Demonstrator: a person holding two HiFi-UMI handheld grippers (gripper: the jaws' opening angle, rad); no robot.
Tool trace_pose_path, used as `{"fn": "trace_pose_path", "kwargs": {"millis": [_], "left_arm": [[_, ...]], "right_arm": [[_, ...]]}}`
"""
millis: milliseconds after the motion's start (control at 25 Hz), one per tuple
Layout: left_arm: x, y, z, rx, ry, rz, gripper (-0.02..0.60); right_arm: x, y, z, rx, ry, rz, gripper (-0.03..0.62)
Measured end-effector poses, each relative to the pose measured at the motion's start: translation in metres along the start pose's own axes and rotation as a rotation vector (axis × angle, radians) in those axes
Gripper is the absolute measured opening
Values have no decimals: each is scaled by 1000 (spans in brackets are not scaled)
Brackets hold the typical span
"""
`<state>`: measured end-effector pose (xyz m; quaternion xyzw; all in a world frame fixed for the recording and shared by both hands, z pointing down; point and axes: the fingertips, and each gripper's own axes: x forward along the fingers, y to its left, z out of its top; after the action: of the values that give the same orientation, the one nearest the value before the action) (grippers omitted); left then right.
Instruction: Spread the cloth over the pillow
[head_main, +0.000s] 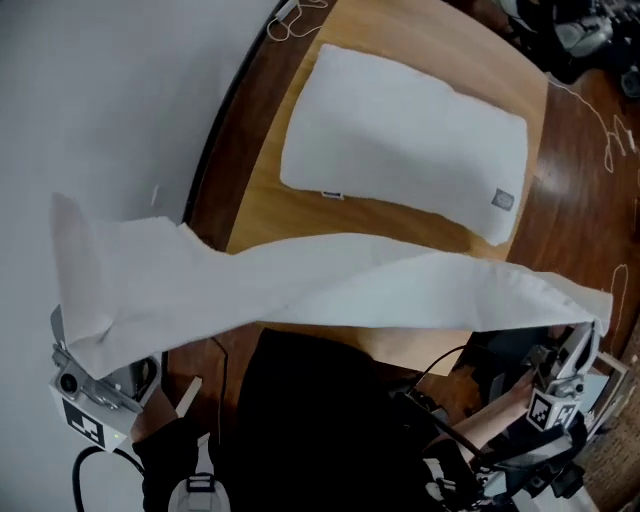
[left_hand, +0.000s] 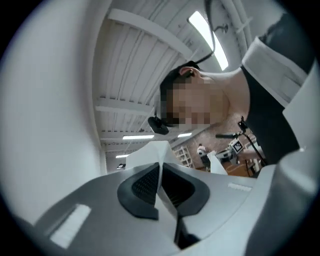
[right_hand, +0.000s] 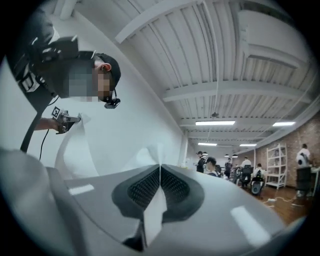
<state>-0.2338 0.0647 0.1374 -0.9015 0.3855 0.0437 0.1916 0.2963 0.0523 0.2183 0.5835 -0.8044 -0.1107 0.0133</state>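
- The left gripper (head_main: 72, 352) has its jaws closed tight on one end of the cloth (head_main: 330, 280). In the left gripper view a thin white fold of cloth (left_hand: 161, 150) is pinched between the dark pads (left_hand: 145, 185) and sticks up past them.
- The right gripper (head_main: 588, 338) is closed the same way on the other end. In the right gripper view a strip of cloth (right_hand: 154, 210) runs through the shut pads (right_hand: 145, 187) and stands up beyond the tips.
- The cloth hangs in the air as a long white band from one gripper to the other. It is bunched and widest by the left gripper and narrows toward the right one.
- The pillow (head_main: 405, 140) lies flat on the table (head_main: 265, 210), ahead of both grippers and between them, on the far side of the band. In the head view it is apart from the cloth, with bare table showing between the two.
- A small grey label (head_main: 503, 200) sits on the pillow's corner nearest the right gripper.
- The person's dark clothing (head_main: 320, 420) is behind the band, between the grippers.
- From the right gripper view the left gripper (right_hand: 65, 120) shows off to the side, with cloth sweeping down from it.
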Motion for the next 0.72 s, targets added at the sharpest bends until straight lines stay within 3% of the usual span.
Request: {"fn": "trace_pose_path", "kwargs": {"millis": [120,280,560,720], "left_arm": [[20,32,-25,-48,-22,28,6],[89,82,-131,-225,47,56,6],[192,126,-319,-366,318,53,6],[221,135,-404,-461,442,112,6]], "right_arm": [[-1,-45,3,-8,15,-43,8],[31,-83,-25,11,73,-31,8],[137,-129,-154,127,254,24,8],[196,-148,-242,193,407,63,8]]}}
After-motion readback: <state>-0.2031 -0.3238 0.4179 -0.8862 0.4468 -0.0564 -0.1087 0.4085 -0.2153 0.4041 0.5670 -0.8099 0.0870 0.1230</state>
